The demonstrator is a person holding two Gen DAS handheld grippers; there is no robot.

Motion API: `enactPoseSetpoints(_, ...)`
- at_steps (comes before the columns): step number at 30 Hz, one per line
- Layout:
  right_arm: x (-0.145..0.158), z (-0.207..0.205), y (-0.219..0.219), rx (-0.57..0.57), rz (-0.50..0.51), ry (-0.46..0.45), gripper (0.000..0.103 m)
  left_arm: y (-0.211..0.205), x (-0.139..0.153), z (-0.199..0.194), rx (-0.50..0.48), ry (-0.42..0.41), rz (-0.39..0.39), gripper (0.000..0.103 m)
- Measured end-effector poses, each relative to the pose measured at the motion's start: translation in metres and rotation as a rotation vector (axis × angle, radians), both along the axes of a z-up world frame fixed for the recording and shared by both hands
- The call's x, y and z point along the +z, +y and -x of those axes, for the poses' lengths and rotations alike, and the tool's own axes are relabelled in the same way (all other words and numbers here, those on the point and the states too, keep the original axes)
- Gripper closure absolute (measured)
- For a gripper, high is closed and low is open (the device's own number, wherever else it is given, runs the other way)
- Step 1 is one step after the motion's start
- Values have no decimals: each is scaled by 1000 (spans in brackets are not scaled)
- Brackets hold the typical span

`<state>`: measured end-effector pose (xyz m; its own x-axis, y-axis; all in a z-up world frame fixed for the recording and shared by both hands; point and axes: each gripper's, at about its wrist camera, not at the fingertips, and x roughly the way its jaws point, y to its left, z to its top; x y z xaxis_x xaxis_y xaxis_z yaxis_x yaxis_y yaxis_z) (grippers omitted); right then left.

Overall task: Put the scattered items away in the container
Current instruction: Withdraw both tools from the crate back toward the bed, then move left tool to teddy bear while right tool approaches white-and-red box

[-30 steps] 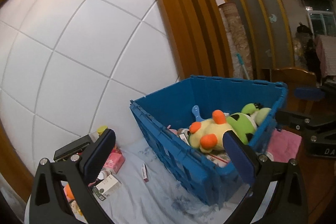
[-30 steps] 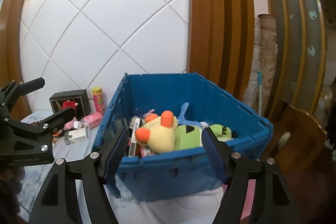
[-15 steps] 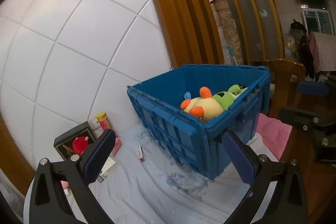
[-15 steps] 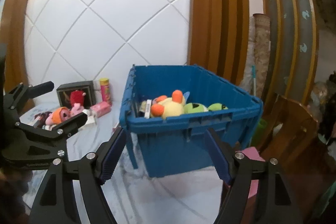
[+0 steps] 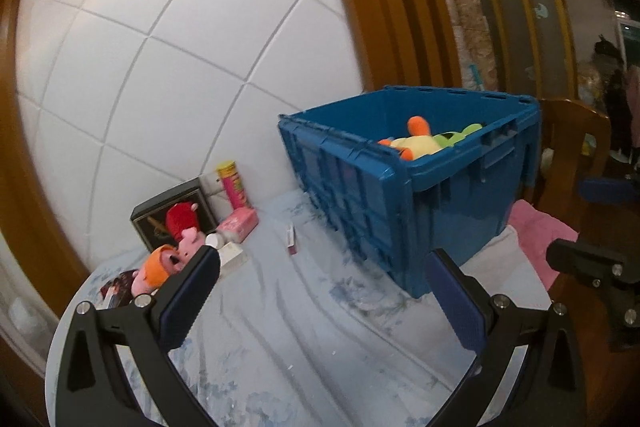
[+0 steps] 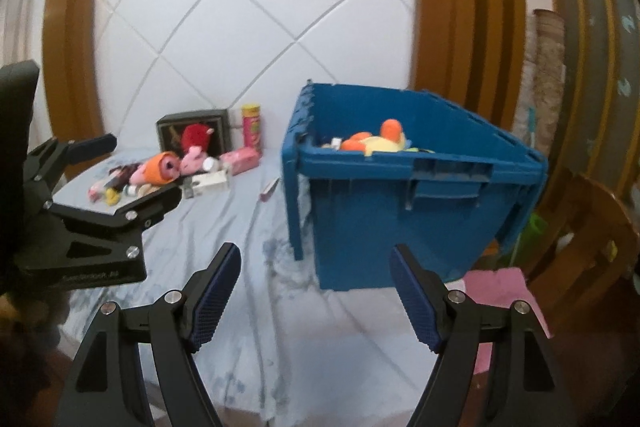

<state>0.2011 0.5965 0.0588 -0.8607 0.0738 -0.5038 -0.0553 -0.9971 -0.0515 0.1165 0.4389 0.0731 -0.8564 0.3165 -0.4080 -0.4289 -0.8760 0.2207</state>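
A: Biggest things first?
B: White panelled wall (image 6: pixel 248 27) with wood trim behind everything. Round tabletop (image 5: pixel 304 339) under a pale blue printed cloth. Blue crate (image 6: pixel 408 203) sits at the tabletop's right edge, back corner close to the wall.
A: What's in the crate?
B: Yellow-green plush with orange tips (image 5: pixel 420 143), top showing over the rim. Something small and white beside it in the right wrist view, too blurred to name.
A: Loose stuff?
B: Clustered at the tabletop's back-left edge. Dark framed box (image 5: pixel 168 215) leans on the wall, red plush (image 6: pixel 196 135) in front of it. Yellow-pink can (image 5: pixel 233 183) upright beside the frame. Pink pack (image 5: pixel 239 225) lies just in front of the can. White carton (image 6: pixel 208 183), orange-haired doll (image 5: pixel 156 267) and pink pig toy (image 6: pixel 192 159) bunched together, touching. Small bits at the far left, can't identify.
A: Anything between pile and crate?
B: One thin stick-like box (image 5: pixel 291 239), flat on the cloth, near the crate's left wall. Otherwise bare cloth.
A: Claws?
B: Left claw (image 5: pixel 324 295) wide, holding nothing, over the tabletop's front, between pile and crate. Right claw (image 6: pixel 316 295) wide, holding nothing, facing the crate's near wall. Pink cloth (image 6: pixel 496 287) at the tabletop's right edge beside the crate, wooden chair (image 6: pixel 592 239) beyond it.
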Motion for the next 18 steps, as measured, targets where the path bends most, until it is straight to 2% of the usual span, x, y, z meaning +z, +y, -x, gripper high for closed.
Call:
enactPoseSetpoints(10,-4,19,-25,65,0,-18,24,-36,-14,20,100,-25,3,0)
enactPoseSetpoints(18,-6,68,-71,118,0,-35,23,-90,-20,58,136,-15,10,0)
